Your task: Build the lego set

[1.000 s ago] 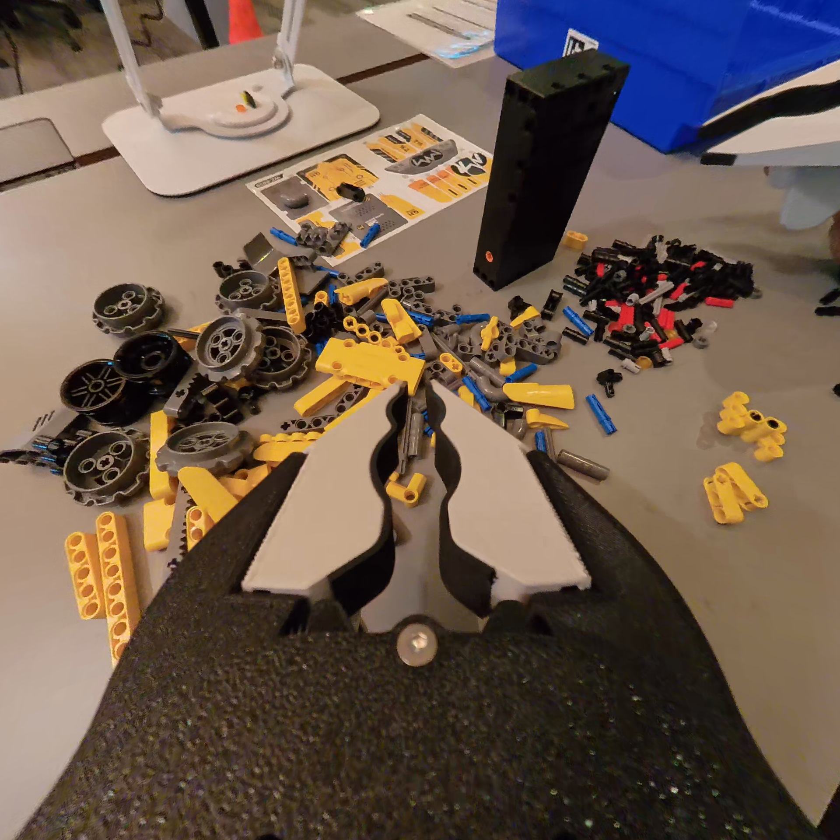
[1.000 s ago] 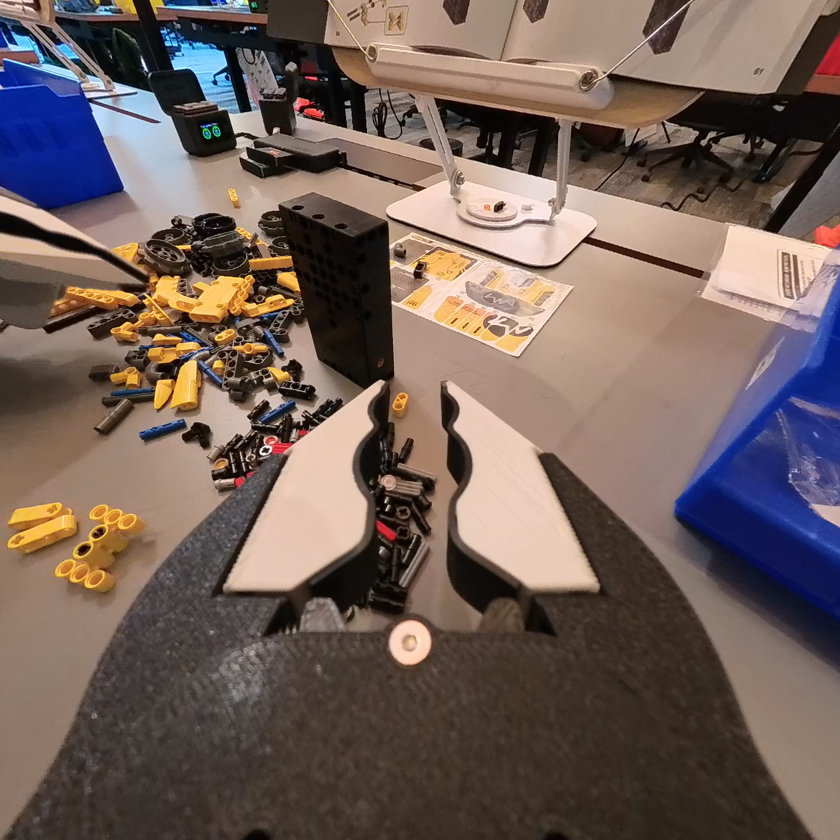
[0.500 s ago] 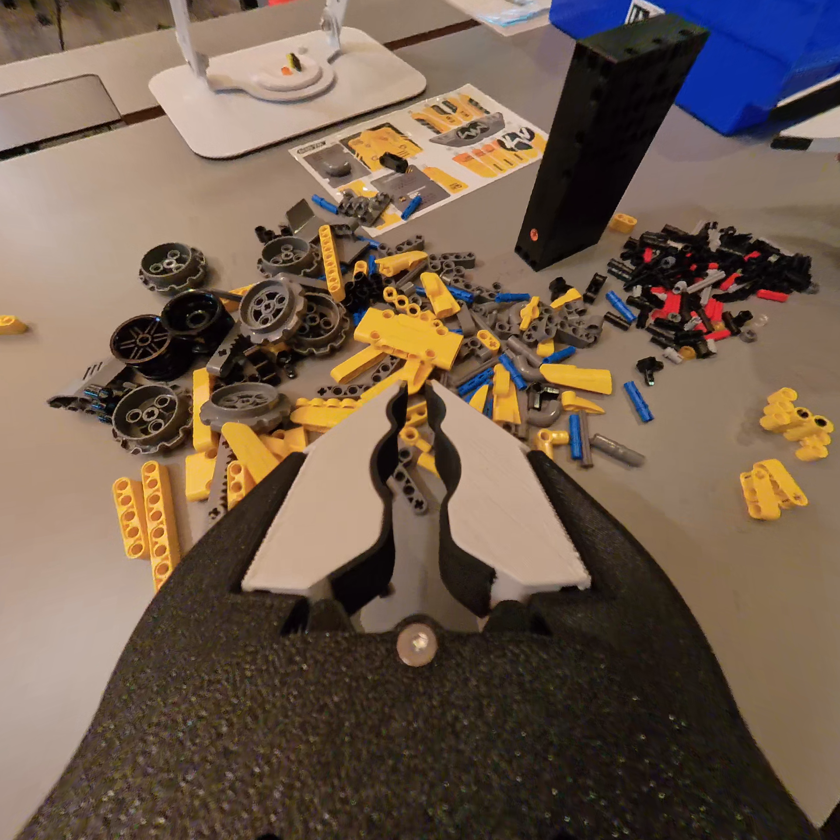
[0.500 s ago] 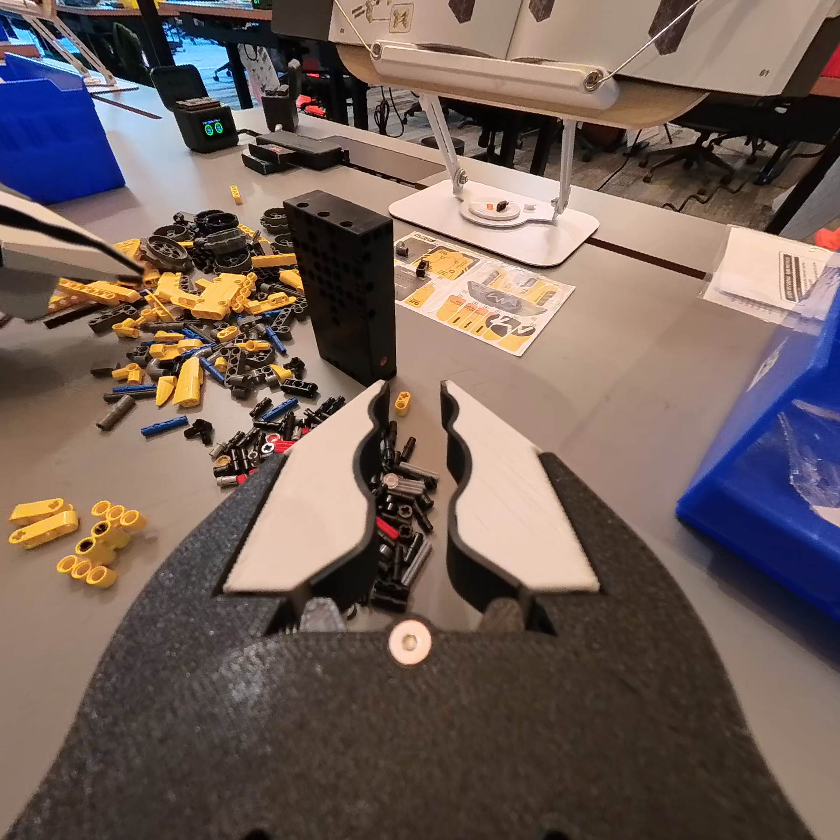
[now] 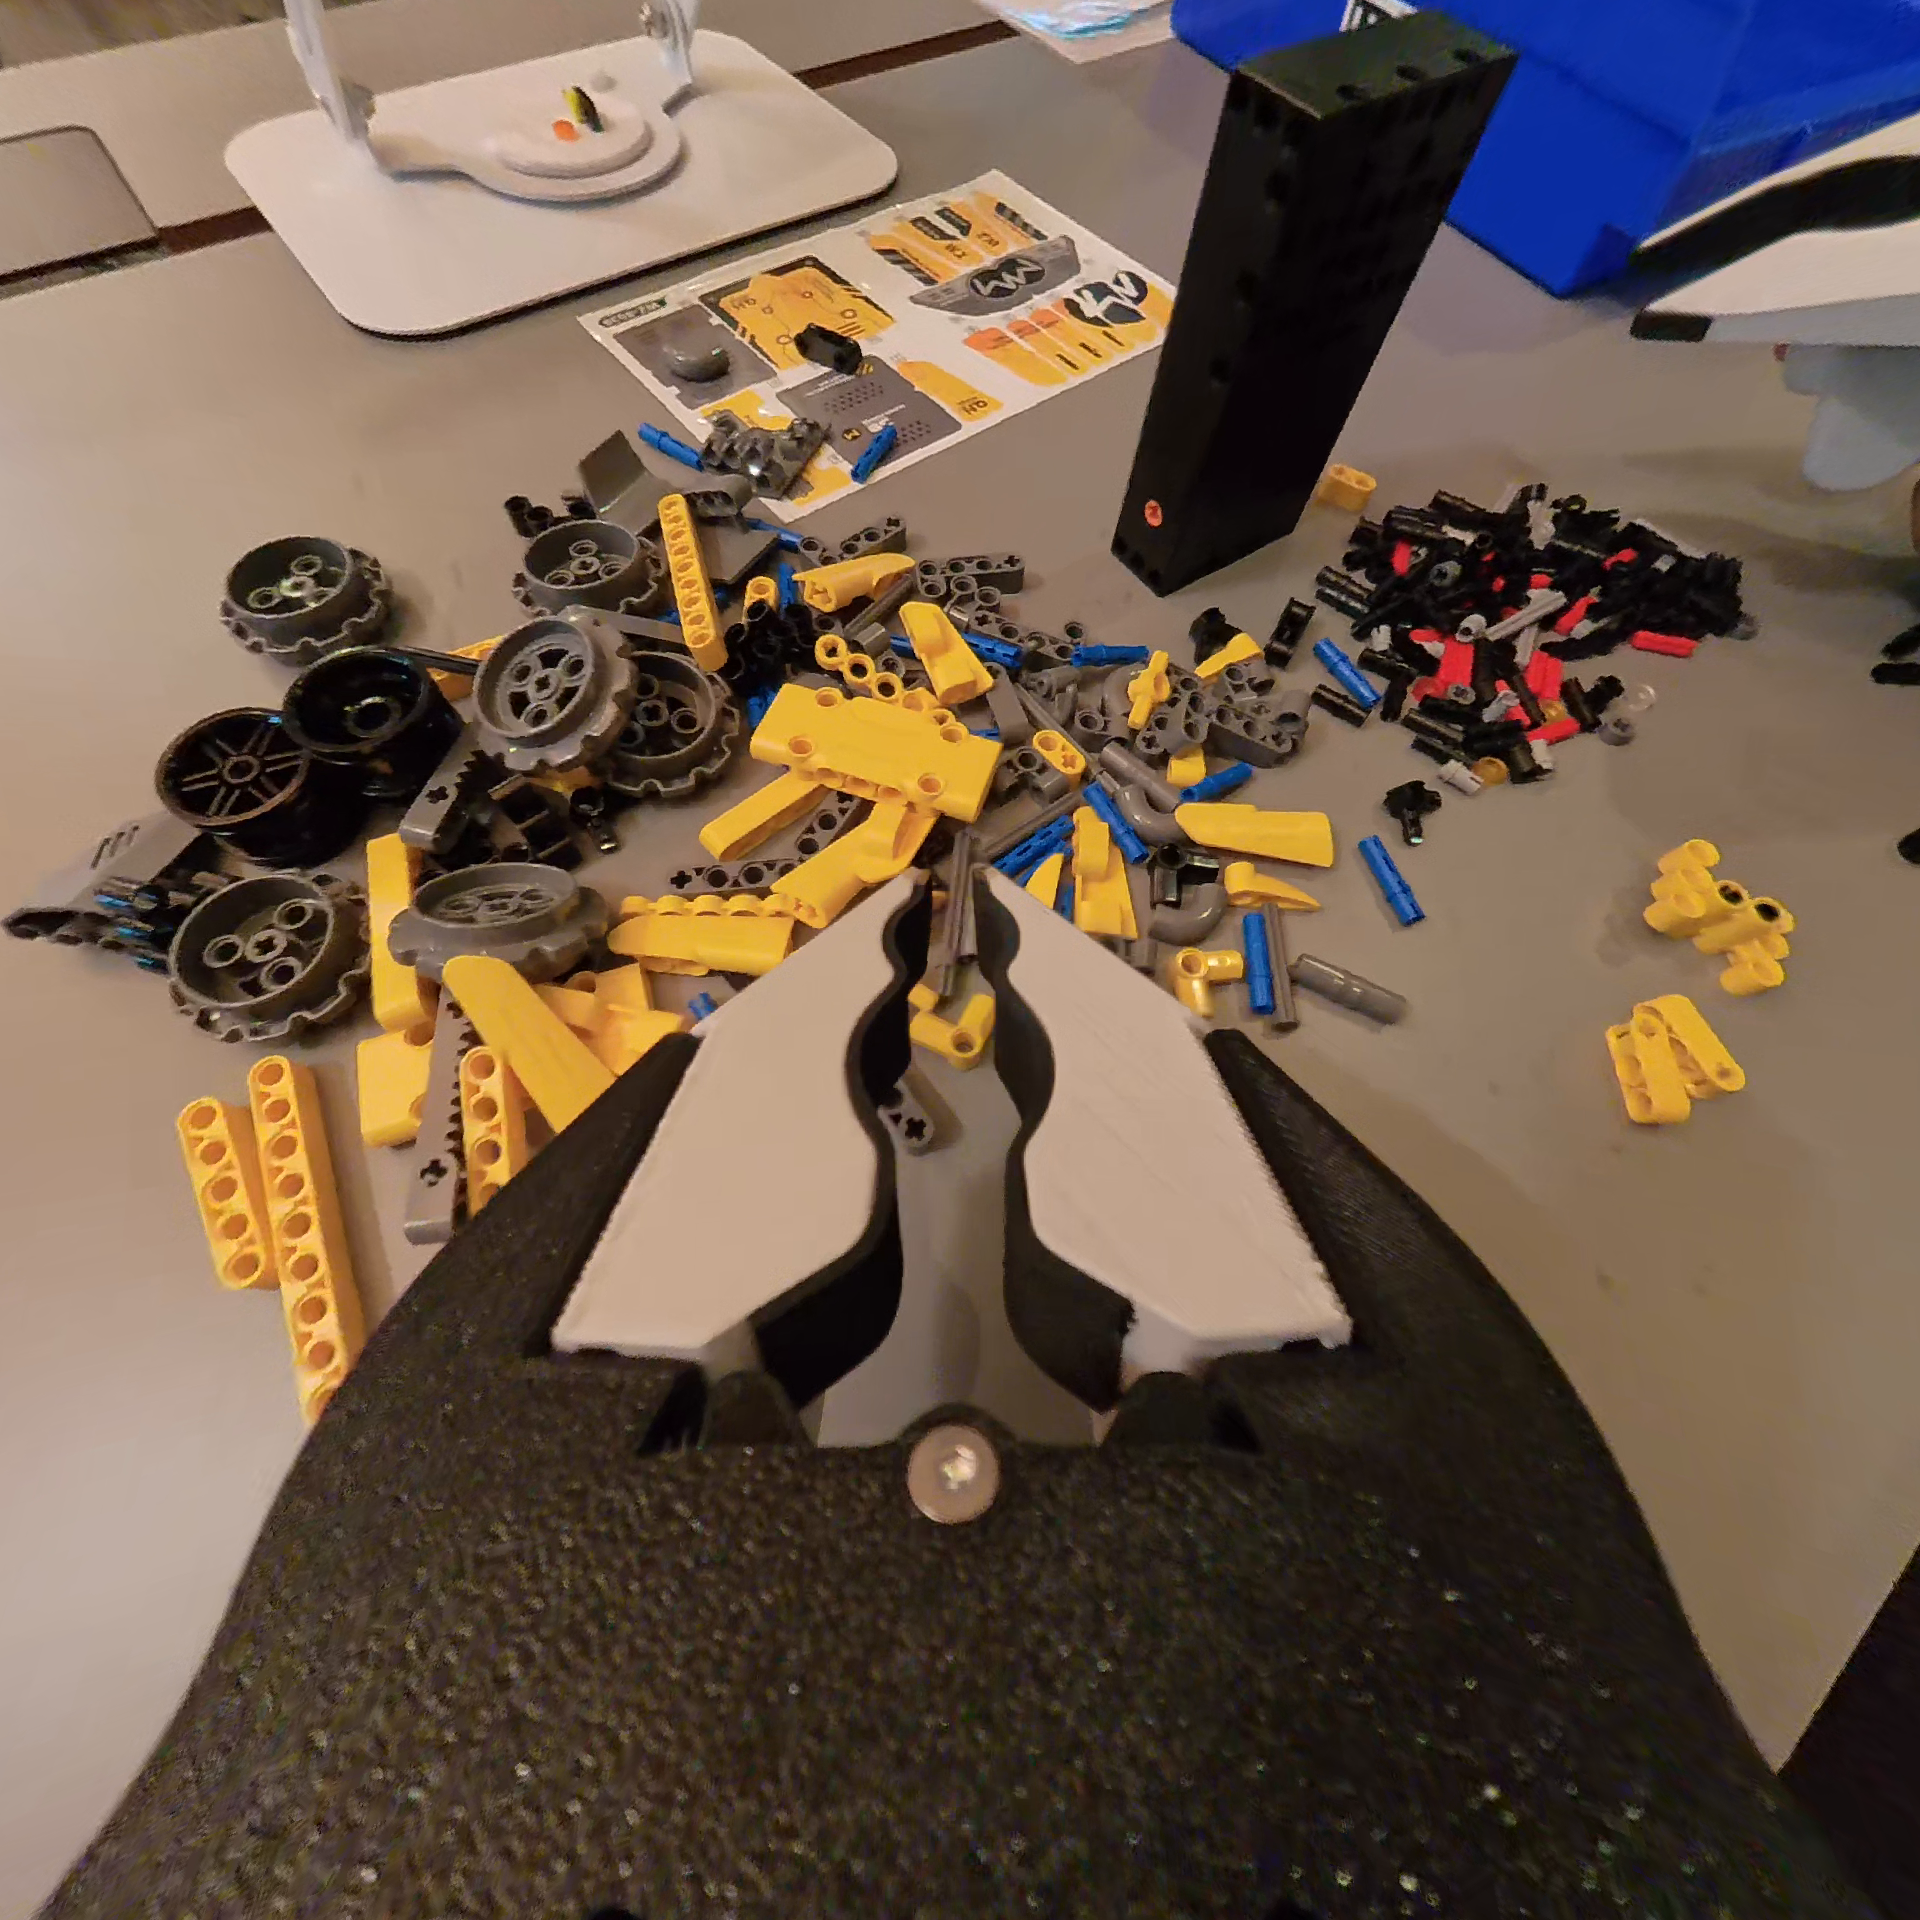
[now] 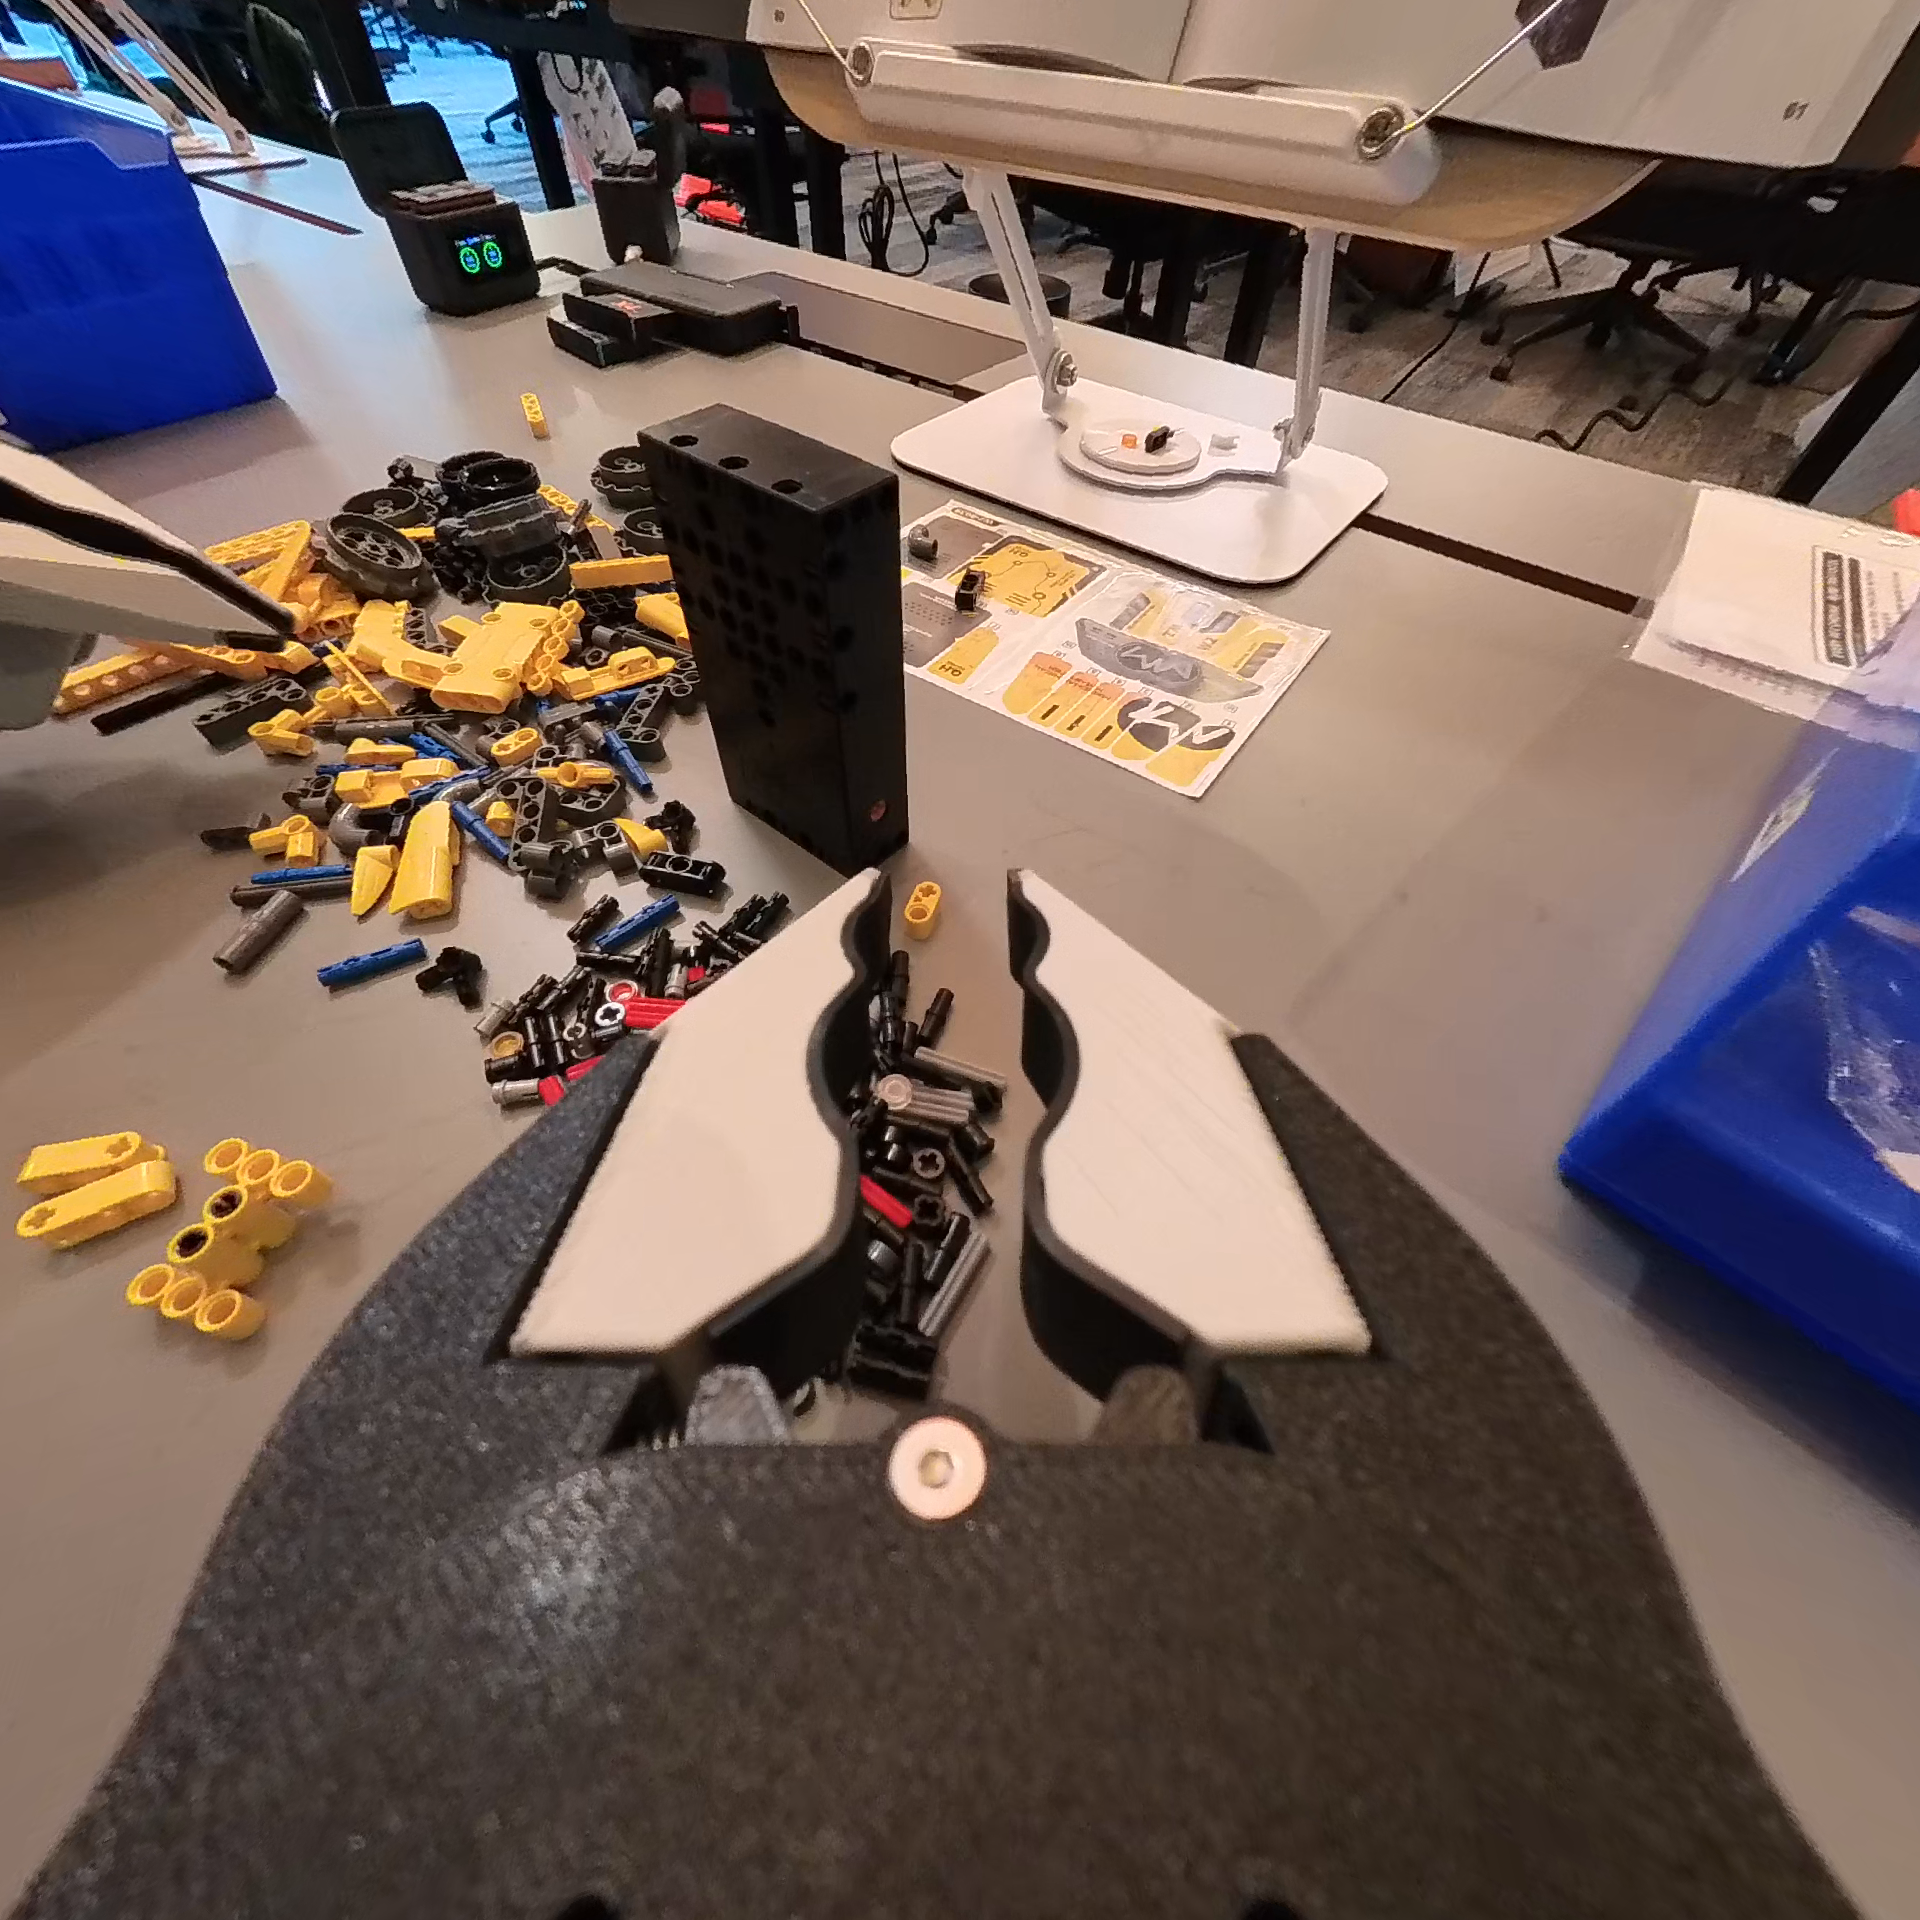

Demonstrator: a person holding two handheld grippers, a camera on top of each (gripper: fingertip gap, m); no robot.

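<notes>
A pile of loose building-toy parts point(image 5: 873, 748) lies on the grey table point(image 5: 208, 416): yellow beams, grey pieces, blue pins and dark wheels point(image 5: 540, 686). My left gripper point(image 5: 956, 883) hovers over its near edge, jaws a narrow gap apart, with thin grey axles point(image 5: 951, 935) on the table below the gap. It also shows in the right wrist view point(image 6: 281, 623), empty. My right gripper point(image 6: 945, 888) is open above a heap of black and red pins point(image 6: 914, 1164). A small yellow connector point(image 6: 922, 909) lies between its tips.
A tall black block point(image 5: 1288, 312) point(image 6: 800, 623) stands upright between the two heaps. Behind it lie a sticker sheet point(image 5: 883, 312) and a white stand base point(image 6: 1143, 488). Blue bins point(image 6: 1766, 1091) point(image 6: 104, 301) flank the table. Small yellow connectors point(image 5: 1704, 977) lie apart. My right fingertips sit around 25 centimeters from my left ones.
My left gripper drew back over the pile, then came forward to about where it was. Its jaw gap is unchanged. The right gripper has barely moved.
</notes>
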